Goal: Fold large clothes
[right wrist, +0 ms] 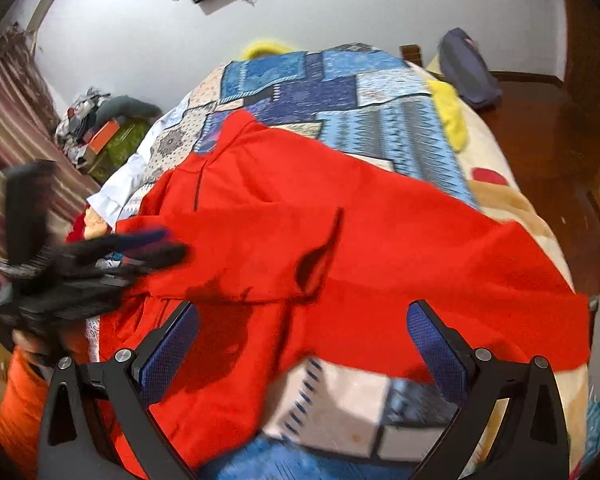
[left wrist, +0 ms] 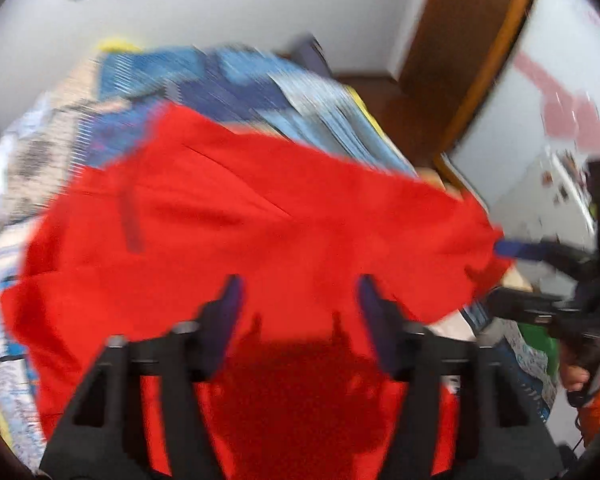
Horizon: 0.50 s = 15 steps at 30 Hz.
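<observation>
Red cloth, a large garment (right wrist: 340, 232), lies spread across the patchwork bedcover (right wrist: 340, 92), and the folding looks only begun. One sleeve or side flap (right wrist: 260, 264) appears turned in over the body, a first fold; the rest is broad, creased and unsquared, its right side reaching toward the bed's edge.

The left claw (left wrist: 300, 300) hovers over the near part of the garment with its jaws apart and nothing between them. The right claw (right wrist: 302, 332) also stands wide open above the near hem, gripping nothing.

Judging from this, most of the work remains: the other side has to come in, then the length be doubled and smoothed. Blur in the left view hides the finer creases.
</observation>
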{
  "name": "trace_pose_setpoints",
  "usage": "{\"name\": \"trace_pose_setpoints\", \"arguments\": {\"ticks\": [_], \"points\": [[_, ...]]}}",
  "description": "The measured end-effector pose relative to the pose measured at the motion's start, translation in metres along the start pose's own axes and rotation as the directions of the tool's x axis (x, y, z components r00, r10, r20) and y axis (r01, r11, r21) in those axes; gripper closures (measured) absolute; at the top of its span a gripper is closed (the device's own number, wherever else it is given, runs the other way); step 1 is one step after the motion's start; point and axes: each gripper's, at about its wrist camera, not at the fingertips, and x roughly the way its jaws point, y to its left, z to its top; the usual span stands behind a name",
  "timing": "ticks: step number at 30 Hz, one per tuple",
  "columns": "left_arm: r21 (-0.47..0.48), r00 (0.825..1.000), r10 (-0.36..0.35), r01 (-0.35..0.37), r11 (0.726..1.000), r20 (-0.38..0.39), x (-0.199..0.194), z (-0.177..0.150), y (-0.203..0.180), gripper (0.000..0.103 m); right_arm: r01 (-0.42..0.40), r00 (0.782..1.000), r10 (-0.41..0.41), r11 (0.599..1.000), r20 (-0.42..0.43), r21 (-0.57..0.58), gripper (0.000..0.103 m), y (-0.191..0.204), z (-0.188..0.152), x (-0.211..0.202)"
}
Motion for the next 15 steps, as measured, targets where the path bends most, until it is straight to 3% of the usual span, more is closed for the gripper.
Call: {"name": "trace_pose_setpoints", "arguments": {"ticks": [3,6,8,11,15], "points": [[-0.059,0.989,0.131,-0.127,0.990,0.075,-0.035,-0.006,0.053,0.024,0.017,1.000,-0.017,1.000,-0.024,-0.025,0.003,0.012,0.011,0.029],[-0.104,0.953,0.297,-0.290,0.951,0.053,-0.051,-0.031,0.114,0.024,0.041,0.997,-0.043,0.999,-0.057,-0.034,0.014,0.015,0.022,0.060],[-0.146,0.919,0.395,-0.392,0.909,-0.003,-0.054,-0.059,0.159,0.024,0.077,0.993,-0.078,0.997,-0.093,-0.023,0.026,0.012,0.027,0.084],[-0.211,0.886,0.451,-0.463,0.861,-0.104,-0.049,-0.103,0.213,0.024,0.136,0.981,-0.133,0.991,-0.141,0.007,0.044,0.004,0.033,0.120],[-0.313,0.891,0.406,-0.453,0.835,-0.204,-0.039,-0.154,0.260,0.024,0.168,0.980,-0.166,0.986,-0.109,0.006,0.062,0.007,0.043,0.137]]}}
